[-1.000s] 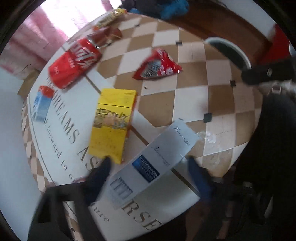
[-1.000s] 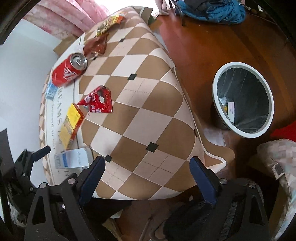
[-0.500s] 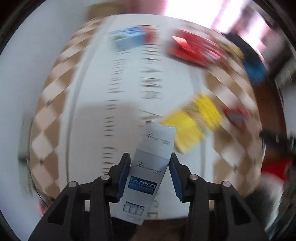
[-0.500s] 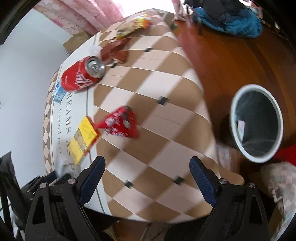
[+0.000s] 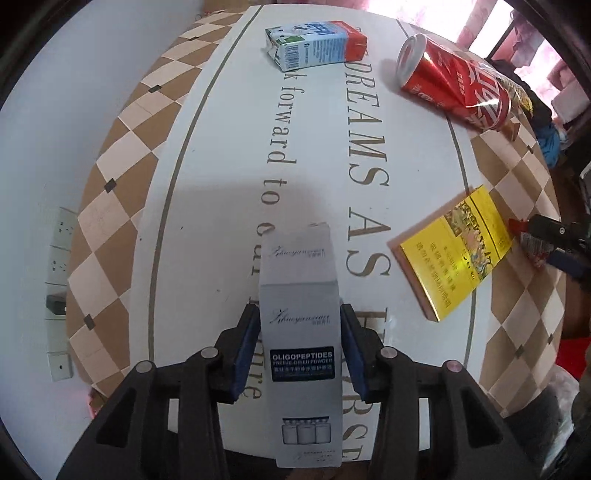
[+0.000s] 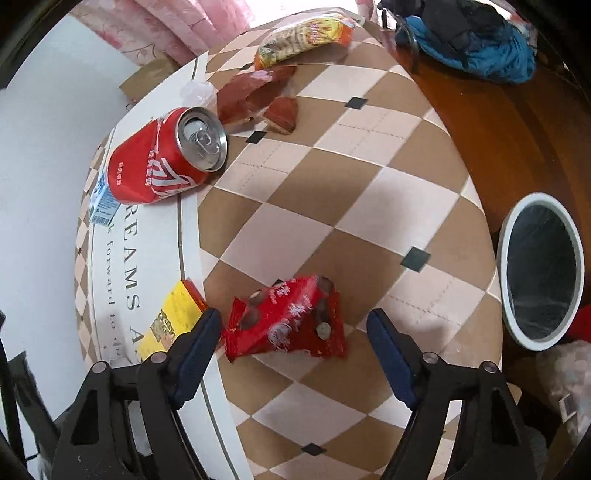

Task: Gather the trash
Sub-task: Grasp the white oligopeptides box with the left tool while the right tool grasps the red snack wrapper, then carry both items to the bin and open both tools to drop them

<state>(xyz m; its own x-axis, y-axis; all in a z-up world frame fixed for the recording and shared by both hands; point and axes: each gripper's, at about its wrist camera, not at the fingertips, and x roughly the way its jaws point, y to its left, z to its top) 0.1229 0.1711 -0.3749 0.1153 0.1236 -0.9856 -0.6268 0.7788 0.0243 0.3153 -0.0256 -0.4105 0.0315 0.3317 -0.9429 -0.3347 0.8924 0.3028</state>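
Note:
My left gripper (image 5: 299,325) is shut on a grey carton (image 5: 300,317) marked OLIGOPEPTIDES and holds it above the table. A yellow box (image 5: 456,251), a red cola can (image 5: 454,83) on its side and a blue-white milk carton (image 5: 314,44) lie on the table. My right gripper (image 6: 293,328) is open, its fingers on either side of a red snack wrapper (image 6: 291,319) just ahead. The can (image 6: 166,162) and the yellow box (image 6: 173,317) also show in the right wrist view.
A white-rimmed trash bin (image 6: 541,271) stands on the wooden floor right of the table. A yellow-orange snack bag (image 6: 303,35) and brown wrappers (image 6: 255,94) lie at the table's far end. Blue clothing (image 6: 476,40) lies on the floor beyond. The right gripper (image 5: 557,240) shows at the left wrist view's right edge.
My left gripper has closed on the grey carton and lifted it, turning to face along the table. My right gripper has moved forward and down until the red wrapper lies between its fingers.

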